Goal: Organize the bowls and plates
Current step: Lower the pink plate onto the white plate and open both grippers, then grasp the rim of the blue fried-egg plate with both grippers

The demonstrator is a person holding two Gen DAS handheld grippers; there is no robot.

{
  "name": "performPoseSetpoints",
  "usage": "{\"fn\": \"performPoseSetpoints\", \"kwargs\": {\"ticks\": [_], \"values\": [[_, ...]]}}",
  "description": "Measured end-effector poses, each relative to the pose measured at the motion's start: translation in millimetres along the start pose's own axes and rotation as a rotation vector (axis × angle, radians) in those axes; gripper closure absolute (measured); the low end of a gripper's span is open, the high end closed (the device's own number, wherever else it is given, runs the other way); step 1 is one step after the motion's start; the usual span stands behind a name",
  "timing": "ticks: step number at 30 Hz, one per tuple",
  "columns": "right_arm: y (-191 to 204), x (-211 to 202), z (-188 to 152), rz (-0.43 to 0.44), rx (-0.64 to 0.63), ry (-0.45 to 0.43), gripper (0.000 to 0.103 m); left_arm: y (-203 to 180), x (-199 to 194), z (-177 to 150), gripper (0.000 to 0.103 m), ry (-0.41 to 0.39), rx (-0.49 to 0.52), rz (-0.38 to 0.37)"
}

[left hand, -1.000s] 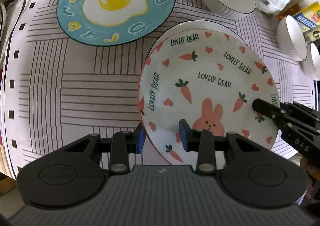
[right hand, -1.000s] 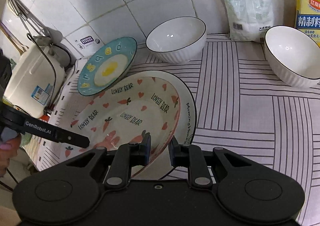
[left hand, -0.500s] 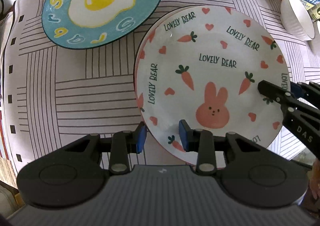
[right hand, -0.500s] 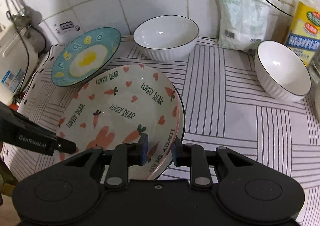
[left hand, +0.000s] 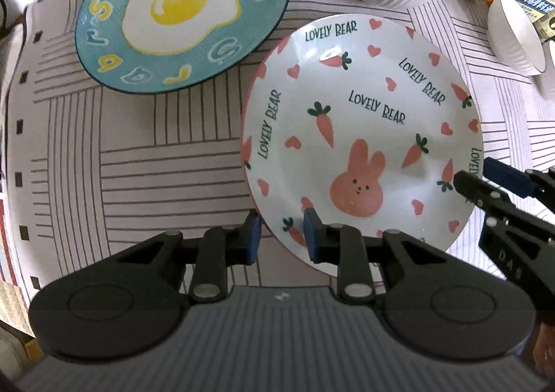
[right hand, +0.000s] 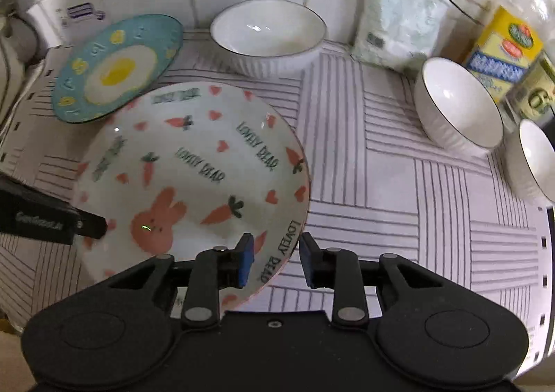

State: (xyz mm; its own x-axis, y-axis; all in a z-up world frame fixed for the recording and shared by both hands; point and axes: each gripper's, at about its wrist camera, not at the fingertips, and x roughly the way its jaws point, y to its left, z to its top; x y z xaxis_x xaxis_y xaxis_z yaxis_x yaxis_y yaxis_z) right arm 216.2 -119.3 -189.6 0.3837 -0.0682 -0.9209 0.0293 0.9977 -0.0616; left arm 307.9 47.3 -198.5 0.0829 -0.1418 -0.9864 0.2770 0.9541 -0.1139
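- Presently, the rabbit plate is seen lying on the striped tabletop, just beside the blue egg plate.
- Its near rim is straddled by the left tongs, spread apart and unclenched.
- Its opposite rim is bracketed by the right tongs, likewise released.
- White bowls are set behind and to the right.
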Motion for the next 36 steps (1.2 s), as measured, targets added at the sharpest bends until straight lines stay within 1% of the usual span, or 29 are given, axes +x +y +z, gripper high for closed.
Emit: {"fn": "performPoseSetpoints", "kwargs": {"ticks": [2, 4, 6, 8, 12, 13, 14, 16, 18, 20, 23, 24, 26, 27, 28, 29, 32, 33, 34, 35, 36], "values": [[0, -1, 0, -0.001, -0.001, 0.005, 0.069, 2, -2, -1, 0.079, 0.005, -0.005, -0.009], [-3, -8, 0, 0.027, 0.023, 0.005, 0.069, 4, -7, -2, 0.079, 0.004, -0.004, -0.023], [-8, -22, -1, 0.086, 0.049, -0.023, 0.069, 4, -20, -4, 0.079, -0.020, 0.029, -0.035], [-10, -35, -1, 0.127, 0.059, -0.058, 0.069, 8, -38, -9, 0.079, -0.055, 0.063, -0.052], [-12, -63, -1, 0.225, 0.078, -0.111, 0.068, 21, -76, -20, 0.079, -0.130, 0.060, -0.054], [-11, -70, -1, 0.258, 0.076, -0.118, 0.066, 27, -85, -24, 0.079, -0.146, 0.055, -0.062], [-10, -78, 0, 0.301, 0.066, -0.124, 0.060, 32, -93, -27, 0.079, -0.160, 0.049, -0.067], [-6, -90, 1, 0.361, 0.035, -0.151, 0.057, 41, -106, -32, 0.079, -0.183, 0.037, -0.061], [-1, -102, 4, 0.409, -0.008, -0.196, 0.056, 52, -117, -38, 0.079, -0.202, 0.019, -0.043], [4, -110, 7, 0.438, -0.040, -0.245, 0.053, 62, -127, -45, 0.079, -0.248, 0.010, -0.039], [14, -114, 13, 0.480, -0.086, -0.308, 0.050, 77, -141, -51, 0.077, -0.333, -0.006, -0.054], [18, -113, 15, 0.489, -0.100, -0.330, 0.049, 82, -144, -52, 0.076, -0.352, -0.013, -0.054], [25, -110, 20, 0.508, -0.126, -0.371, 0.042, 91, -150, -52, 0.073, -0.393, -0.021, -0.048], [29, -107, 22, 0.511, -0.131, -0.384, 0.041, 94, -151, -51, 0.072, -0.410, -0.022, -0.045], [33, -103, 25, 0.507, -0.137, -0.397, 0.040, 98, -153, -50, 0.068, -0.430, -0.020, -0.042], [38, -97, 29, 0.494, -0.145, -0.413, 0.038, 103, -154, -48, 0.063, -0.450, -0.017, -0.036], [50, -74, 41, 0.425, -0.148, -0.439, 0.036, 117, -151, -39, 0.061, -0.481, -0.027, -0.005], [54, -65, 46, 0.394, -0.144, -0.443, 0.035, 123, -149, -36, 0.059, -0.489, -0.037, 0.000], [56, -58, 49, 0.374, -0.139, -0.445, 0.035, 129, -145, -32, 0.052, -0.495, -0.051, 0.005], [58, -47, 54, 0.360, -0.139, -0.446, 0.035, 134, -142, -28, 0.049, -0.502, -0.060, 0.009], [60, -38, 58, 0.348, -0.141, -0.447, 0.035, 139, -137, -24, 0.047, -0.509, -0.064, 0.013]]}}
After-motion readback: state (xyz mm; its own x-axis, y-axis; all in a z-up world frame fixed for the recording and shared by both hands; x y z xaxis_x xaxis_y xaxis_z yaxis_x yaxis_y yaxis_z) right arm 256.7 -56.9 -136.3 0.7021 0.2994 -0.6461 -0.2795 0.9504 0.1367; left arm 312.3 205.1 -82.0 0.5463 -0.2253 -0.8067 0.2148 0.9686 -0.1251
